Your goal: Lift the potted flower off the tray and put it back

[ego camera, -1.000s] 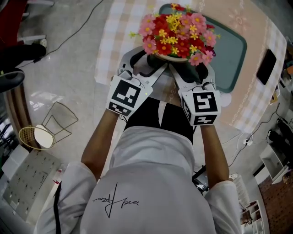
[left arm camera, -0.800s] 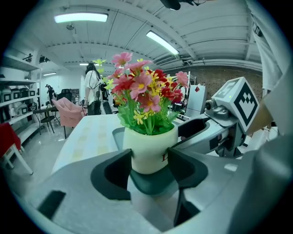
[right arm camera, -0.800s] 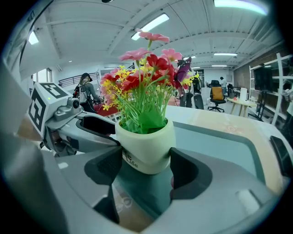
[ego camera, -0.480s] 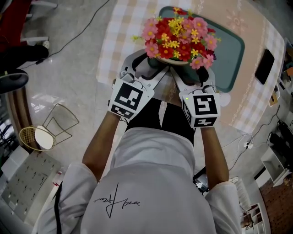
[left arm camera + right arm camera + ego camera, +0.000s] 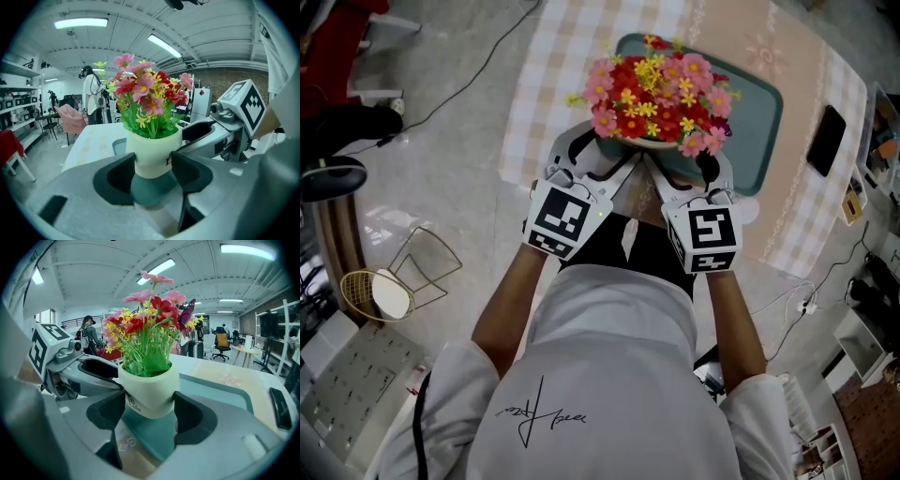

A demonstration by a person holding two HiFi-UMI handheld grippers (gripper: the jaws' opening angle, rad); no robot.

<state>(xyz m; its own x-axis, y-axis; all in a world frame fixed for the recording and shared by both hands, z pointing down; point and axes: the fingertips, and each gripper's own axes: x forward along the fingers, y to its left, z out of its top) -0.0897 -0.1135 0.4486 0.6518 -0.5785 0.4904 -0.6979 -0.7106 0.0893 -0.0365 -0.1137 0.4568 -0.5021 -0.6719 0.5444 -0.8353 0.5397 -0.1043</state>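
Note:
The potted flower (image 5: 654, 92) is a cream pot (image 5: 152, 152) full of red, pink and yellow blooms. It hangs over the near left part of the teal tray (image 5: 757, 122), with its base a little above the tray. My left gripper (image 5: 602, 152) grips the pot from the left, its dark pads pressed to the pot's sides (image 5: 153, 166). My right gripper (image 5: 684, 161) clasps it from the right in the same way (image 5: 150, 404). In the head view the blooms hide most of the pot. The marker cubes sit just in front of the person's torso.
The tray lies on a table with a pale checked cloth (image 5: 534, 75). A black phone (image 5: 825, 141) lies on the table to the tray's right. On the floor at left stand a gold wire basket (image 5: 380, 286) and a black chair base (image 5: 328, 173). People stand far off in the room.
The flowers and both grippers sit slightly lower in the head view than a second ago. Both grips on the pot are unchanged.

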